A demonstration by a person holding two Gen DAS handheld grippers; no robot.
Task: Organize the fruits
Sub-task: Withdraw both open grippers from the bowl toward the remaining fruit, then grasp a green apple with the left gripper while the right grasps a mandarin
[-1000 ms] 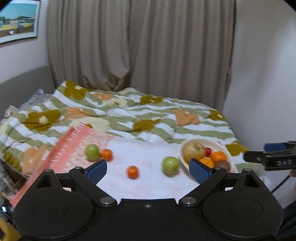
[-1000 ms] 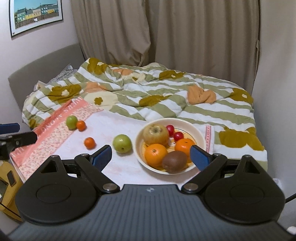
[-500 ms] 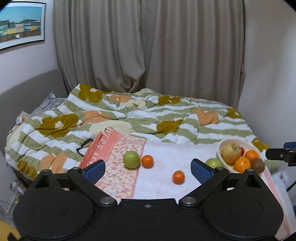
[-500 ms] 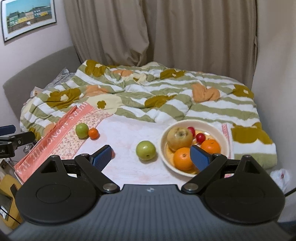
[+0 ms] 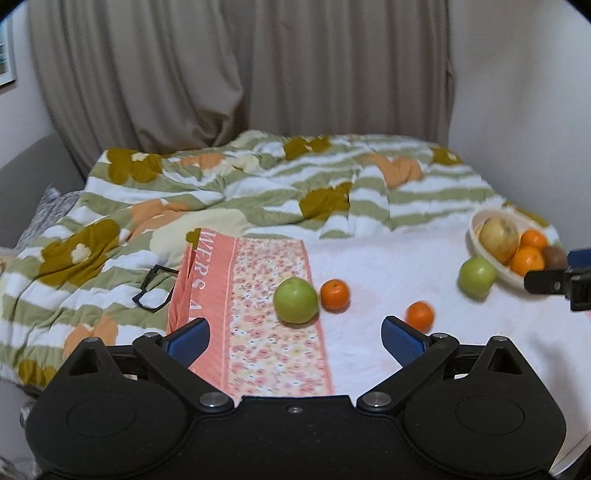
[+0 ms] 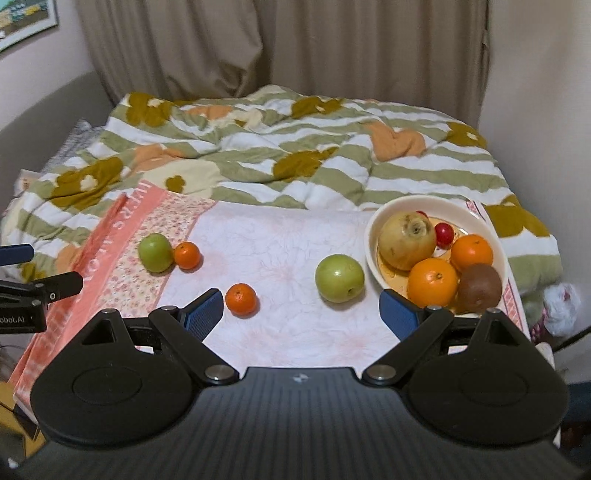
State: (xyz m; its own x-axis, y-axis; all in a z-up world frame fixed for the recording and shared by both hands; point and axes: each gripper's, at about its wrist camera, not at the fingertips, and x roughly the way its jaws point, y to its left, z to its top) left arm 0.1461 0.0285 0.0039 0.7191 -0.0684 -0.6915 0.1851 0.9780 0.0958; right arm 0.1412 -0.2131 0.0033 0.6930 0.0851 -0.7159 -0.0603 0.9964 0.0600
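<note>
Left wrist view: the left gripper (image 5: 295, 338), fingers spread wide and empty, faces a smooth green apple (image 5: 295, 300) at frame centre — best approached level, closing across its widest part.

Right wrist view: the right gripper (image 6: 301, 308), likewise open, faces a second green apple (image 6: 339, 278) right of centre, just beside the glossy cream bowl (image 6: 373, 236).

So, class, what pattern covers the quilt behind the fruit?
Green-and-white stripes with flowers on the quilt, clearest in the right wrist view.

The picture (image 6: 22, 22) on the wall is cut off by the edge. 1 red fruit (image 6: 421, 213) hides behind the big yellow fruit (image 6: 406, 236). The right hand-held gripper (image 5: 565, 273) is cut off.
</note>
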